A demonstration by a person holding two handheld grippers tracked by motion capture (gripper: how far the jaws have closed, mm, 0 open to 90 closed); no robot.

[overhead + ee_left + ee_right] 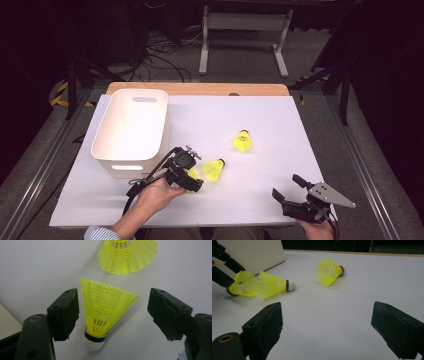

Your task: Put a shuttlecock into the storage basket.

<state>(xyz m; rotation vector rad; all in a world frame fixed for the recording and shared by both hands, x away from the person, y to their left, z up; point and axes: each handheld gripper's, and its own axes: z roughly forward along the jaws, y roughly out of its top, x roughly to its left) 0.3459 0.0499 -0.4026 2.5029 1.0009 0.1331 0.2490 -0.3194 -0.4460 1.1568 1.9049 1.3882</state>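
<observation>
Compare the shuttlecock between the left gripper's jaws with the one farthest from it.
The near shuttlecock sits between the left gripper's open jaws, skirt beside a middle shuttlecock; the far shuttlecock lies alone, apart from both grippers. Both are yellow mesh with white tips, lying on the white table.

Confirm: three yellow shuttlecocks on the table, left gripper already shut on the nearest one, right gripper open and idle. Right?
Not quite. The left gripper is open: in the left gripper view its fingers stand either side of the nearest shuttlecock with gaps, not clamped. The rest holds: three yellow shuttlecocks on the table, right gripper open and idle.
</observation>
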